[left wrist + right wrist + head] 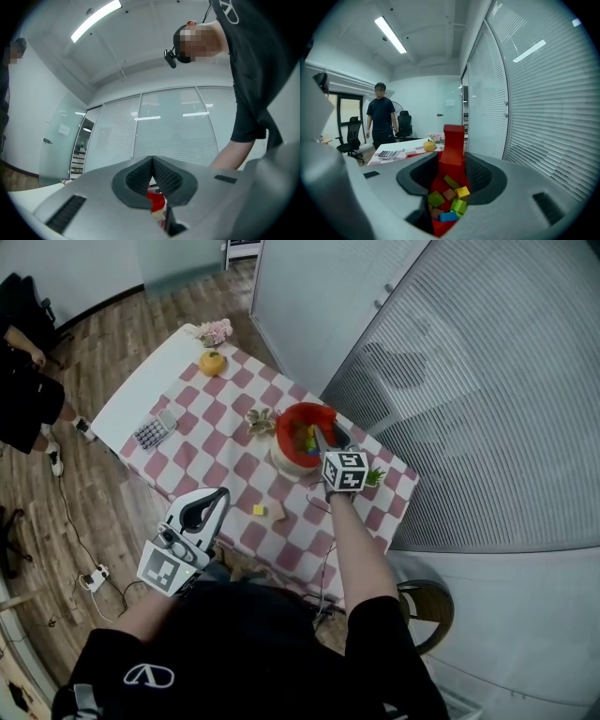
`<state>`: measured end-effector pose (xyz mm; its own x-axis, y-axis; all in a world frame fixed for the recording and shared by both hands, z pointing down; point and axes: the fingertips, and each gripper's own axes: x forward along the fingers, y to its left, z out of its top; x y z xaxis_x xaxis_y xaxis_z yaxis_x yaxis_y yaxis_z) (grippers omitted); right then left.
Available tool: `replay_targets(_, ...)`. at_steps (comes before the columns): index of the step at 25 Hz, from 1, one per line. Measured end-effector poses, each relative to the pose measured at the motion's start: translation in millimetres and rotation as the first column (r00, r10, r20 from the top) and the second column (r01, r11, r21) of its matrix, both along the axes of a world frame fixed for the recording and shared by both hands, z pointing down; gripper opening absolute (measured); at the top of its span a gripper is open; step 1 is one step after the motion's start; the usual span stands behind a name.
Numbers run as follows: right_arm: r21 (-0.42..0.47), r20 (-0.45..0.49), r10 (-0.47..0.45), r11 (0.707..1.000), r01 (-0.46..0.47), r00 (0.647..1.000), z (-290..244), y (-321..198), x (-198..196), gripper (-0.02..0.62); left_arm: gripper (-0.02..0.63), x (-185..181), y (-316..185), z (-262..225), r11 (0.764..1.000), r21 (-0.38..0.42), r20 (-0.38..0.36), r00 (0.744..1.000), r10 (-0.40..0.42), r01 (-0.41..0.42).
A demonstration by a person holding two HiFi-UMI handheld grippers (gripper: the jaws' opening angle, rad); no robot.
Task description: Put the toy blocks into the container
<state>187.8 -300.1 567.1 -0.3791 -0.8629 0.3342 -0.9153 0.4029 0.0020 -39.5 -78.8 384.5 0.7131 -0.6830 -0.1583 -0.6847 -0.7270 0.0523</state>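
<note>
pinching a red block [453,136] in the right claw [453,158], pads pressed on both its flanks. long axis of it in line with the jaws, free end poking out past the tips, towards the top of the right gripper view. directly under it in that view: open red container [281,430] with green, yellow, blue and brown blocks already inside. in the head view, sitting right of centre on the checked worktop [192,460], with the claw tips over its rim. so probably a straight release, no travel needed; with the block end-on, likely to drop in lengthwise. holding the left claw [152,160] pressed together on nothing, low at the lower left of the head view, off the worktop's near edge. left to collect: yellow block [259,510] and tan block [278,513], side by side just below frame centre, between the two claws, nearer the left one, down-left of the container. too small to read either one's long axis.
</note>
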Motion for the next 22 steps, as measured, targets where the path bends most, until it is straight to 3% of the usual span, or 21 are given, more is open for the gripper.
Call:
replay_targets(3, 0.006, 0.015, -0.002, 1.000, 0.002, 1.000, -1, -3, -1, 0.282, 0.006, 2, -1, 1, 1.000, -0.003, -0.004, 1.000, 0.003, -0.003)
replay_targets(7, 0.033, 0.003, -0.017, 0.999, 0.017, 1.000, -10, 1, -3, 0.267, 0.006, 5, -3, 0, 1.000, -0.001, -0.009, 1.000, 0.010, -0.010)
replay_targets(12, 0.131, 0.023, -0.039, 0.991, 0.035, 0.999, -51, 15, -7, 0.253, 0.006, 8, -5, 2, 1.000, -0.005, -0.007, 1.000, 0.016, -0.016)
replay_targets(22, 0.354, 0.063, -0.160, 0.926, 0.128, 0.985, -159, 101, -37, 0.249, 0.006, 16, -11, 2, 0.999, -0.004, -0.005, 0.999, 0.047, -0.047)
